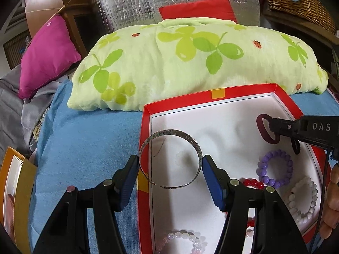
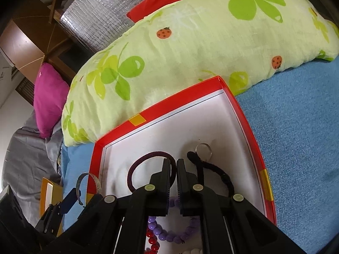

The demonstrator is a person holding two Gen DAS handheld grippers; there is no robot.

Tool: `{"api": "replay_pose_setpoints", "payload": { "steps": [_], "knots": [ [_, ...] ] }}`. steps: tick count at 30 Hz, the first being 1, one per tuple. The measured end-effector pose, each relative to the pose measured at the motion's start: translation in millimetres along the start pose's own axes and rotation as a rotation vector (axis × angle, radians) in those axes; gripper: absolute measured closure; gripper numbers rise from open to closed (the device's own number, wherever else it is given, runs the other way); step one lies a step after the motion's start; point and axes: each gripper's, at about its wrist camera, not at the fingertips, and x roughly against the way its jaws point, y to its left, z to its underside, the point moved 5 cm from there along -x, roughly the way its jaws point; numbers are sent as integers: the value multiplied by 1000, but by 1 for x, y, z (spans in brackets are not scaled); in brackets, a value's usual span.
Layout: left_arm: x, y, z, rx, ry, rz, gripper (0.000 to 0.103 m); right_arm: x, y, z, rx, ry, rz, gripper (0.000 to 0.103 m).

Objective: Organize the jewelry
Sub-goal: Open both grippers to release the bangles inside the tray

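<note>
My left gripper (image 1: 170, 170) has its blue fingers (image 1: 213, 187) clamped on a silver bangle (image 1: 169, 158), one pad on each side of it, and the bangle hangs over the left rim of the red box (image 1: 180, 100). My right gripper (image 2: 173, 169) has its fingers squeezed nearly together on a dark maroon hair tie (image 2: 146, 163), pinching its band, with the loop sticking out to the left of the fingers. Just right of those fingers a black hair tie (image 2: 214, 169) lies on the white box floor, and a small silver ring (image 2: 203, 149) sits past it. Under the right fingers there's a purple bead bracelet (image 2: 167, 233) and red beads (image 2: 152, 244). A white bead bracelet (image 1: 305, 199) is off to the right of the left fingers. The box sits on a blue bed sheet (image 2: 296, 127), with a green pillow (image 1: 190, 63) behind it.
</note>
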Motion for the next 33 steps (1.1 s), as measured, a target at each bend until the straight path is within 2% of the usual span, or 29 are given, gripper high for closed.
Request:
{"api": "replay_pose_setpoints", "payload": {
  "steps": [33],
  "knots": [
    [-7,0,4,-10,17,-1,40,-7,4,7,12,18,5,96]
  ]
}}
